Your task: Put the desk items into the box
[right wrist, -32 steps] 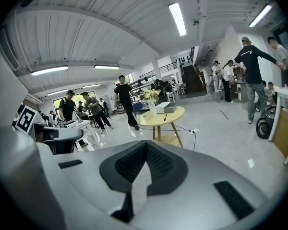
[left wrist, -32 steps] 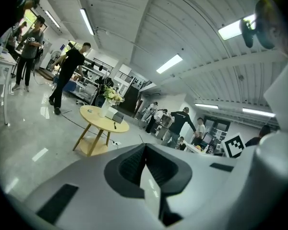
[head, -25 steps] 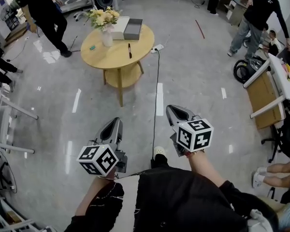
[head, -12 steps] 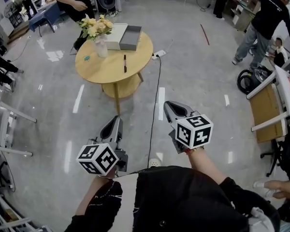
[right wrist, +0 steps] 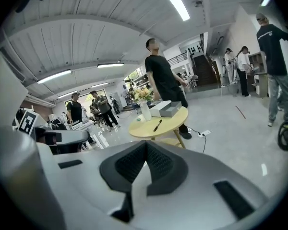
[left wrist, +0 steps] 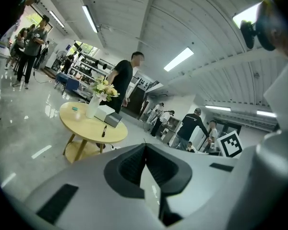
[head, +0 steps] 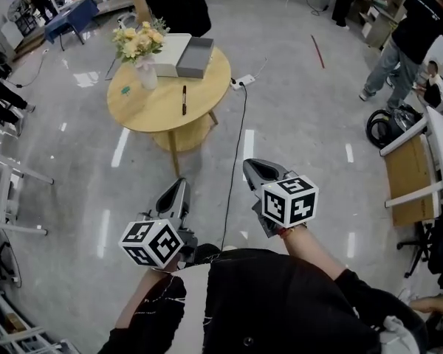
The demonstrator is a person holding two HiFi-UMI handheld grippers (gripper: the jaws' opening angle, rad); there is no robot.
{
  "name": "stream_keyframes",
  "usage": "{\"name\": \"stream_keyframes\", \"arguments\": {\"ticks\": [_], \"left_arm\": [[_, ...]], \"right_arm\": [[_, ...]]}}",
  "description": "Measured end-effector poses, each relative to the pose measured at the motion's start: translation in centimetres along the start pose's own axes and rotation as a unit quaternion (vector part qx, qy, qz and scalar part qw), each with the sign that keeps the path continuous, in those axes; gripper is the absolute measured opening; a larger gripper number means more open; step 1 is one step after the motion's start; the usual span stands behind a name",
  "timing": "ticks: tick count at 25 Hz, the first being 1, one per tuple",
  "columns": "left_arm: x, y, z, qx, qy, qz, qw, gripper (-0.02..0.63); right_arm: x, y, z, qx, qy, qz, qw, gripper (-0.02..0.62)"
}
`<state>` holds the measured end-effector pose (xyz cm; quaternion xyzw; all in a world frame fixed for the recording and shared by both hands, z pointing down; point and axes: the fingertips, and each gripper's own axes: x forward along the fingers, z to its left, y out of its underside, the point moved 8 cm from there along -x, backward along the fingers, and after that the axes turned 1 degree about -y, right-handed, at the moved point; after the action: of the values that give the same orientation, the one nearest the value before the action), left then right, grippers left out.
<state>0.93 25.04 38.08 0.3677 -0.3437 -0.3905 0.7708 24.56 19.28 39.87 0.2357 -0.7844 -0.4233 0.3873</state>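
Observation:
A round wooden table stands on the floor ahead of me. On it are a black pen, a small teal item, a vase of flowers, and a white box beside a grey box. My left gripper and right gripper hover over the floor well short of the table, both shut and holding nothing. In the left gripper view the shut left gripper points toward the table and pen. The right gripper view has the right gripper, the table and the pen.
A person in black stands at the table's far side. A power strip lies on the floor with a black cable running toward me. More people and a desk are at the right; metal chair frames are at the left.
The table has shifted left and a little closer in the head view. The person in black has walked up to its far side. Both grippers stay shut.

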Motion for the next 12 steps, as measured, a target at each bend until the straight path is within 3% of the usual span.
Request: {"name": "stream_keyframes", "arguments": {"ticks": [12], "left_arm": [[1.3, 0.3, 1.0, -0.01, -0.024, 0.011, 0.9996, 0.009]], "right_arm": [[2.6, 1.0, -0.9, 0.018, -0.024, 0.034, 0.999, 0.005]]}}
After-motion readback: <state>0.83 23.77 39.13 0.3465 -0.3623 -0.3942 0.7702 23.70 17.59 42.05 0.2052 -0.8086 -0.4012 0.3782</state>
